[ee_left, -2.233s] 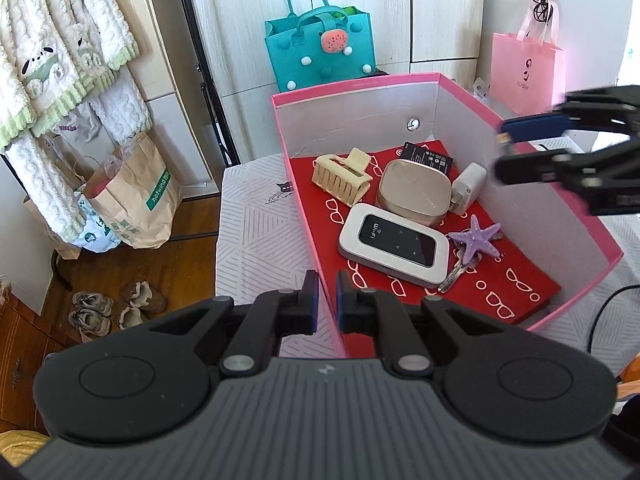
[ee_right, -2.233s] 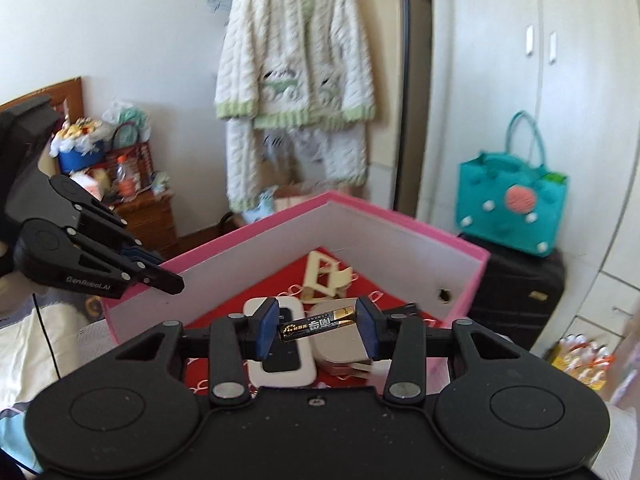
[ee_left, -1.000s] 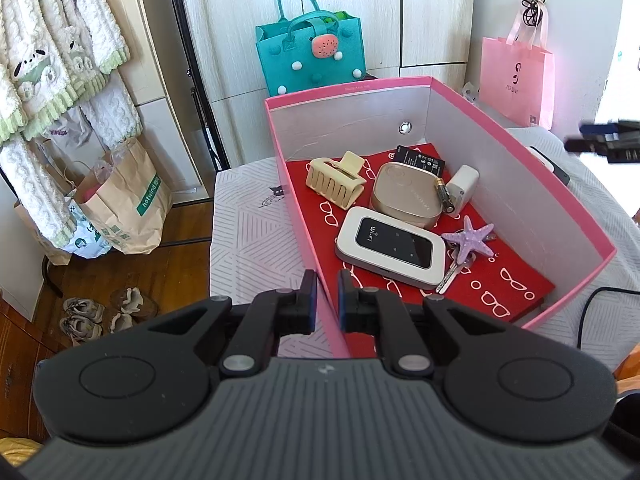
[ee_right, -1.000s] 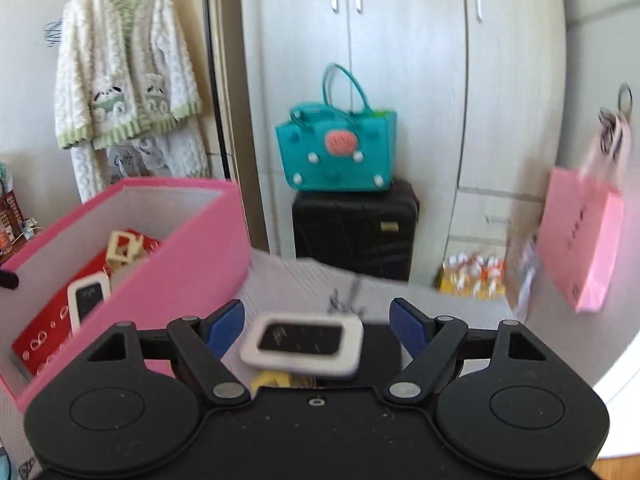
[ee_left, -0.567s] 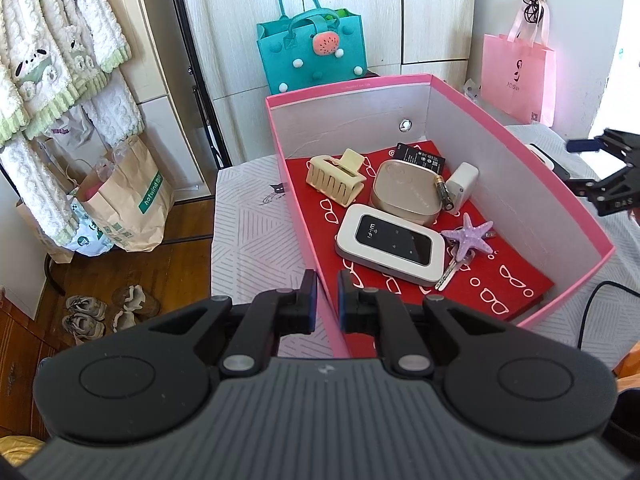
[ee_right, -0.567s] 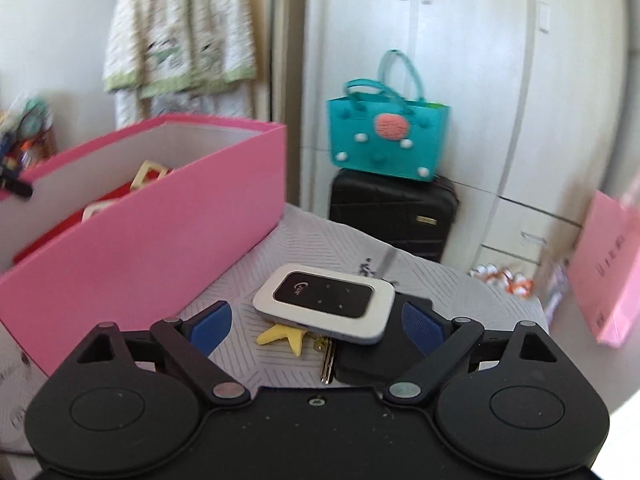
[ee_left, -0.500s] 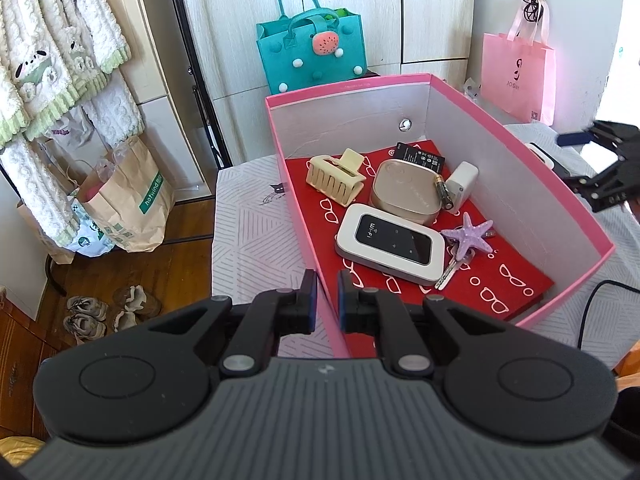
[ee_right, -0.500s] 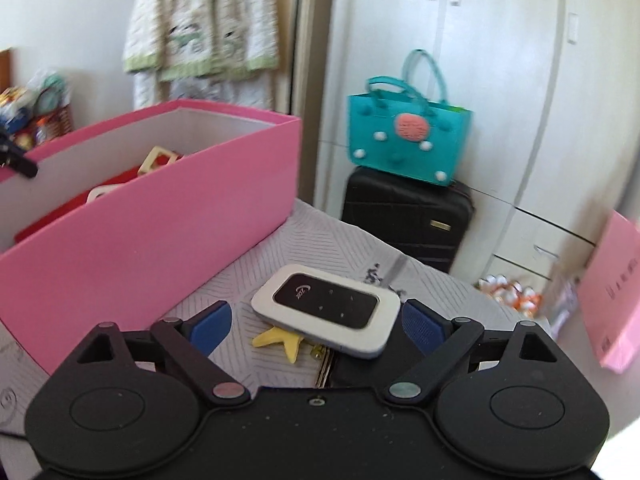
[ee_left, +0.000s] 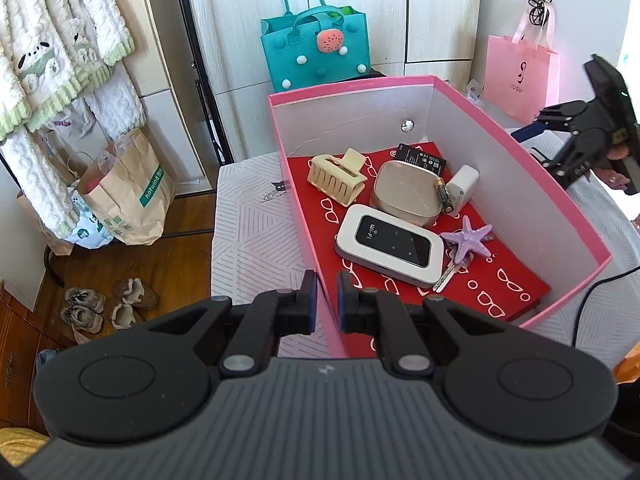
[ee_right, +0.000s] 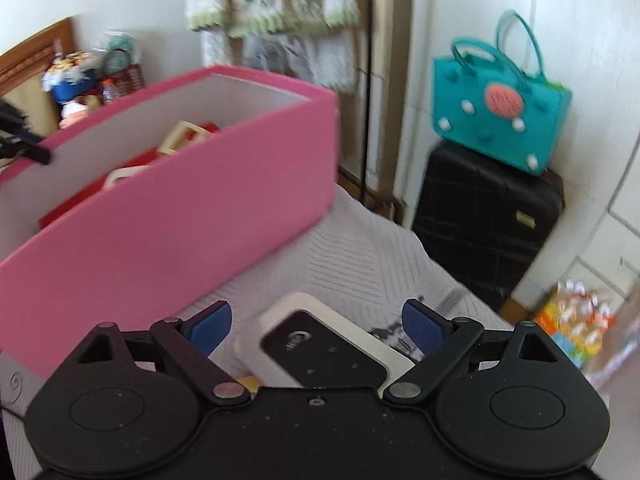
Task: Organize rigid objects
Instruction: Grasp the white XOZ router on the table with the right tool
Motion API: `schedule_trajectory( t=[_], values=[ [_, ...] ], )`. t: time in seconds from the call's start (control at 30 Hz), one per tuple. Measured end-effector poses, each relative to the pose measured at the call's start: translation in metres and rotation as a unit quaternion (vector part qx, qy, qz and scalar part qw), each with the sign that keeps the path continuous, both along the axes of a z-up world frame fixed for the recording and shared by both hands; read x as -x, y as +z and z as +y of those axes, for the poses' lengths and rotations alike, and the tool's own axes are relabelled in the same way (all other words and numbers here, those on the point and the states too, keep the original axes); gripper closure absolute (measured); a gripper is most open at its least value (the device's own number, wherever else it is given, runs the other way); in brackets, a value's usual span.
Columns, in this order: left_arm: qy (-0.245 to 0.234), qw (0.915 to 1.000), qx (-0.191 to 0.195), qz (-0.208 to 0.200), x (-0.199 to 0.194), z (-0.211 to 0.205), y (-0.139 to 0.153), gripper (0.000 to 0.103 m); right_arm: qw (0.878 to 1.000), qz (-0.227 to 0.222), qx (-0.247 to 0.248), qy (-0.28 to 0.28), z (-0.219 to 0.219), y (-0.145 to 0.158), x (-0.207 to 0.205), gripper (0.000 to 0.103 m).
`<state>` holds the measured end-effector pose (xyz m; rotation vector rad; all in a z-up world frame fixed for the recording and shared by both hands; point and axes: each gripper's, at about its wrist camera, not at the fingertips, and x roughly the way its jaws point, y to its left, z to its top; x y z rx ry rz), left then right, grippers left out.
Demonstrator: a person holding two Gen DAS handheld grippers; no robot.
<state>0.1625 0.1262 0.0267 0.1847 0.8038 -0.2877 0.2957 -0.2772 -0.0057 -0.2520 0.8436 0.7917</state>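
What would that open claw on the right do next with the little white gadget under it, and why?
Probably ease down a little further and then close. The right gripper stands open with the white wifi device lying between its fingers, not yet pinched. It lies outside the pink box, where a similar one already sits.

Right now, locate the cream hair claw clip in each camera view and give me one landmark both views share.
Left wrist view: the hair claw clip lies on the red liner at the far left of the pink box, left of the gold case.
Right wrist view: only its top peeks above the box's near wall, upper left of the picture.
Shared landmark: the teal tote bag behind the box.
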Motion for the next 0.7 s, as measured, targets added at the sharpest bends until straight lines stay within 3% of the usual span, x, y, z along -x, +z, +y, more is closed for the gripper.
schedule_trajectory(
  t=[0.1, 0.3, 0.57, 0.7],
  values=[
    [-0.002, 1.0, -0.006, -0.003, 0.001, -0.002, 0.0, 0.094, 0.999, 0.05, -0.007, -0.013, -0.004, -0.012, -0.012, 0.009],
    [-0.002, 1.0, 0.0, -0.004, 0.001, -0.001, 0.0, 0.094, 0.995, 0.075, -0.07, -0.012, -0.017, -0.001, 0.003, 0.009],
    [-0.002, 1.0, 0.0, -0.004, 0.001, -0.002, -0.001, 0.094, 0.999, 0.032, -0.004, 0.005, -0.003, -0.001, 0.046, 0.015],
    [-0.001, 1.0, -0.002, -0.004, 0.002, -0.002, -0.001, 0.094, 0.997, -0.022, 0.062, -0.033, 0.015, -0.005, 0.058, 0.03]
  ],
)
